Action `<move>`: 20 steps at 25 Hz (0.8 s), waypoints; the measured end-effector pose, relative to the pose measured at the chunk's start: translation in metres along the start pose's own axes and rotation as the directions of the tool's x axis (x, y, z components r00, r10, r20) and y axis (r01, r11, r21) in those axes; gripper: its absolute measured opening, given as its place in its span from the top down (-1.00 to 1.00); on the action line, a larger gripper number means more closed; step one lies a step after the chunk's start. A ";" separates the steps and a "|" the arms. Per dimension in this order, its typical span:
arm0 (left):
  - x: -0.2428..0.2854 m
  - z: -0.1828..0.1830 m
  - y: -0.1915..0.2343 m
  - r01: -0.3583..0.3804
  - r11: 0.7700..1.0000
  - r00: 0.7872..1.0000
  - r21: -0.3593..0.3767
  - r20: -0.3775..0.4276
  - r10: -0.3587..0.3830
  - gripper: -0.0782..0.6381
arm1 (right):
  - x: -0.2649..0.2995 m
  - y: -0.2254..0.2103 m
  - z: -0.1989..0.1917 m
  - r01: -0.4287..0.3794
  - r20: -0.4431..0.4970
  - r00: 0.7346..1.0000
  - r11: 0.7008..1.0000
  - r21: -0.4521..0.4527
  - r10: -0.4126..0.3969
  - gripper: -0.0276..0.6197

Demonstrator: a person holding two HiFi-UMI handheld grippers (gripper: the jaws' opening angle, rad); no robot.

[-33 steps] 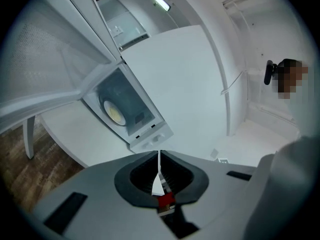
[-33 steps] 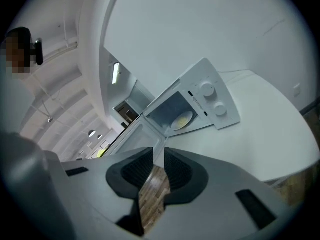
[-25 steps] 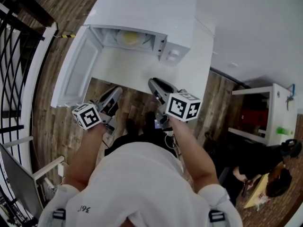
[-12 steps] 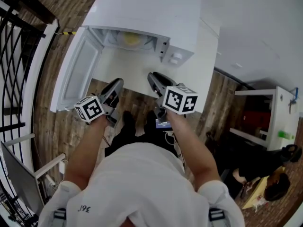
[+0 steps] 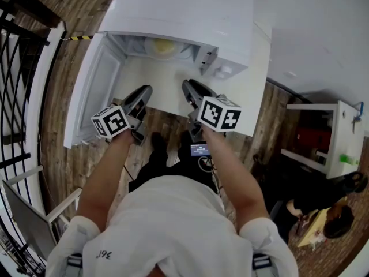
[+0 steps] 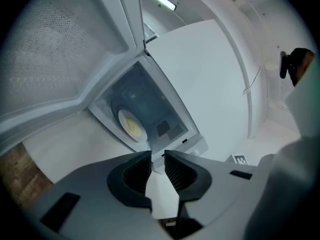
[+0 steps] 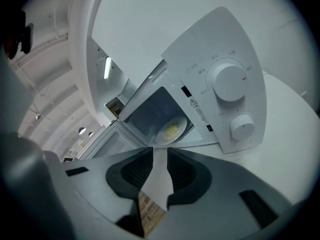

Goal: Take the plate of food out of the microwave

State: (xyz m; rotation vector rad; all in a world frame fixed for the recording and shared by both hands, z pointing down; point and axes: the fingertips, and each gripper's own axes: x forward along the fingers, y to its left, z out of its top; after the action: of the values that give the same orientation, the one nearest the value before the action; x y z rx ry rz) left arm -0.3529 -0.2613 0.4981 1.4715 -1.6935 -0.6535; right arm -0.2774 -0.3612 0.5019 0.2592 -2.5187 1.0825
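Inside the microwave (image 5: 184, 10), whose door (image 5: 95, 91) stands swung wide at left, the plate (image 5: 163, 48) of food sits untouched, so removal has not begun. Left claw (image 5: 144, 91), its jaws having just been opening to a narrow gap, and right claw (image 5: 187, 86), likewise narrow, hover empty over the table (image 5: 166, 81). Approach looks clear. The cavity roof and probably the door edge limit room.

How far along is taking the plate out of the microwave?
Done: the microwave door stands open. In hand: left tongs and right tongs hover empty before the opening; the left jaws have just been opening, nothing between them. Left: the plate of food sits inside, not yet gripped or lifted out.
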 end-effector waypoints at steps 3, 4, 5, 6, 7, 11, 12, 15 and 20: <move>0.012 0.009 0.017 -0.021 1.000 1.000 0.002 0.005 0.021 0.60 | 0.021 -0.007 0.006 0.029 0.003 1.000 0.999 -0.015 -0.029 0.70; 0.016 0.011 0.023 -0.027 1.000 1.000 -0.001 0.004 0.027 0.60 | 0.028 -0.010 0.009 0.038 0.006 0.999 0.999 -0.018 -0.038 0.70; 0.020 0.013 0.029 -0.032 0.999 0.999 -0.003 -0.001 0.032 0.60 | 0.036 -0.013 0.012 0.046 0.011 0.999 0.999 -0.019 -0.046 0.70; 0.025 0.015 0.033 -0.036 0.999 0.999 -0.005 -0.009 0.036 0.60 | 0.044 -0.015 0.016 0.052 0.016 0.999 0.998 -0.018 -0.052 0.70; 0.029 0.017 0.038 -0.040 0.999 0.999 -0.006 -0.019 0.040 0.60 | 0.051 -0.018 0.018 0.058 0.019 0.998 0.998 -0.014 -0.058 0.70; 0.042 0.022 0.055 -0.064 0.998 0.997 -0.011 -0.046 0.063 0.59 | 0.073 -0.031 0.025 0.096 0.023 0.995 0.995 0.014 -0.096 0.70; 0.044 0.024 0.059 -0.070 0.997 0.997 -0.014 -0.046 0.069 0.53 | 0.078 -0.034 0.027 0.109 0.022 0.994 0.994 0.016 -0.110 0.70; 0.052 0.032 0.068 -0.082 0.996 0.996 -0.026 -0.036 0.081 0.49 | 0.092 -0.041 0.030 0.148 0.023 0.989 0.989 0.015 -0.148 0.60; 0.069 0.043 0.080 -0.090 0.996 0.995 -0.011 -0.037 0.090 0.49 | 0.113 -0.052 0.033 0.211 0.053 0.976 0.977 0.040 -0.213 0.44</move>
State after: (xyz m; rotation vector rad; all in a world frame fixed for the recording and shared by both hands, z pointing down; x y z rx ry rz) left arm -0.4352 -0.3179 0.5537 1.3817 -1.7144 -0.5841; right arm -0.3726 -0.4225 0.5620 0.5622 -2.4553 1.0461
